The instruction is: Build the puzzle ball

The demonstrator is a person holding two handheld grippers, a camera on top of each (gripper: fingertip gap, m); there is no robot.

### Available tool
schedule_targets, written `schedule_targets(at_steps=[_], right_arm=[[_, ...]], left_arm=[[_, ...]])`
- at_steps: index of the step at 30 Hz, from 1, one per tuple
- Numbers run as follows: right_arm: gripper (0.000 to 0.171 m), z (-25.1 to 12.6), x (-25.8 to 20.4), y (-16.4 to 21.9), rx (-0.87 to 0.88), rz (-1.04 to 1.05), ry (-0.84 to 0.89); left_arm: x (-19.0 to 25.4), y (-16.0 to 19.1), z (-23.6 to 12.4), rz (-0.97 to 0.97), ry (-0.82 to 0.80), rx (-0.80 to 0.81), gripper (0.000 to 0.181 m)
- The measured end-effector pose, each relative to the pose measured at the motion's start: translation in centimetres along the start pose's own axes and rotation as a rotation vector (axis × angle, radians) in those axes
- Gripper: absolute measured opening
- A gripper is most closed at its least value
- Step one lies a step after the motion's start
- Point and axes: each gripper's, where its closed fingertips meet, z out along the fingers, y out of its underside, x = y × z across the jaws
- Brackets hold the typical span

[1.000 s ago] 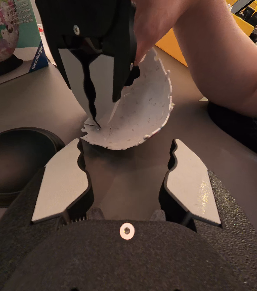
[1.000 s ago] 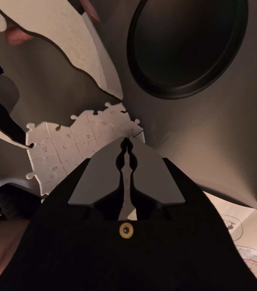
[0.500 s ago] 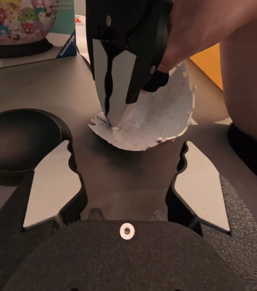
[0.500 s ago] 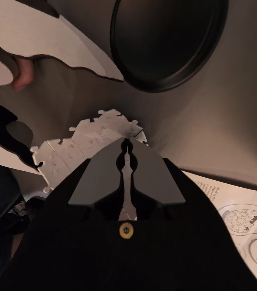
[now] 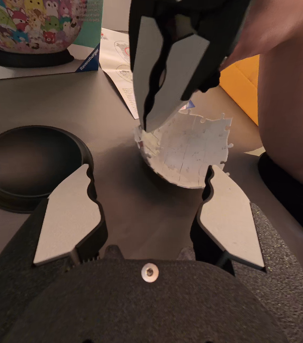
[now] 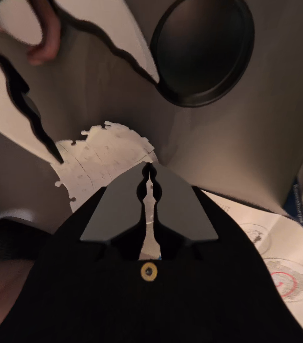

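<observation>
A: Puzzle shell [image 5: 188, 157], white, curved like part of a bowl, inner side up w/ faint printed marks; sits on grey table [image 5: 57, 104], jigsaw tabs along upper edge.

B: Right gripper [image 6: 149, 164]?

A: Pressed together, tips pinching shell's rim at its left edge as left wrist view shows it. Comes down steeply from above, held by hand [image 5: 269, 31].

B: Left gripper [image 5: 148, 173]?

A: Spread wide, nothing between fingers. Right fingertip [image 5: 211, 171] overlaps shell's near edge in left wrist view; touching or not, cannot tell. In right wrist view, one tip looks right at shell's far rim.

B: Around it?

A: Black ring stand [image 5: 30, 167] left of shell, apart from it, nothing in it. Puzzle box [image 5: 41, 35] w/ colourful ball picture at back left. Instruction sheet [image 5: 121, 74] behind shell, partly hidden by right gripper. Yellow object [image 5: 240, 81] back right. Black textured thing [image 5: 292, 196] at right under forearm. Pics a bit blurred.
</observation>
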Motion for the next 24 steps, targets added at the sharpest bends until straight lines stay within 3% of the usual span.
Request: schedule_targets(at_steps=[8, 11, 13, 24], right_arm=[[0.001, -0.5, -0.4, 0.8, 0.007, -0.125, 0.004], [0.001, -1.8, 0.1, 0.9, 0.075, -0.076, 0.001], [0.014, -2.4, 0.3, 0.9, 0.12, -0.033, -0.014], [0.024, -0.7, -0.7, 4.3, 0.021, 0.098, -0.133]], left_arm=[[-0.8, 0.1, -0.1, 0.015, -0.03, -0.02, 0.111], [-1.5, -0.1, -0.2, 0.003, -0.043, -0.014, 0.11], [-1.8, -0.4, -0.4, -0.011, -0.046, 0.0, 0.109], [0.4, -0.3, -3.1, -0.126, 0.122, 0.062, 0.11]])
